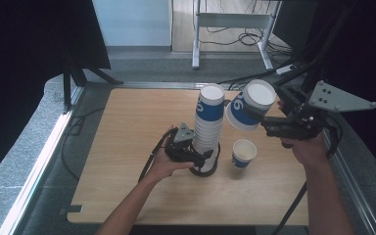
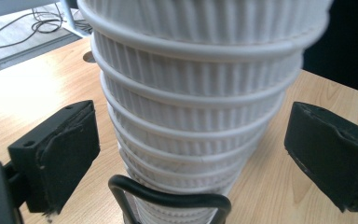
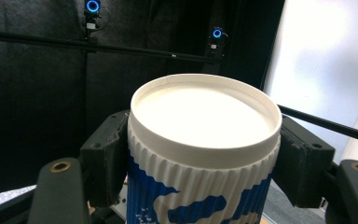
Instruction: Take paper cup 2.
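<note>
Lone cup (image 1: 244, 153) beside cup stack (image 1: 208, 128)

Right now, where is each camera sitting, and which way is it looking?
High view: above the table, looking down; both forearms, left gripper, right gripper.
Left gripper view: rides that gripper, facing the cup stack between open jaws.
Right gripper view: rides that gripper, tilted upward, jaws clamping an upside-down cup.
Shared: the high view also shows the stack and held cup.

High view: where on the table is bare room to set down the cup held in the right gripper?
The table's left half and near edge lie bare. It is crowded mid-table around the cup stack, the left gripper and the single cup. The right gripper holds its cup above.
</note>
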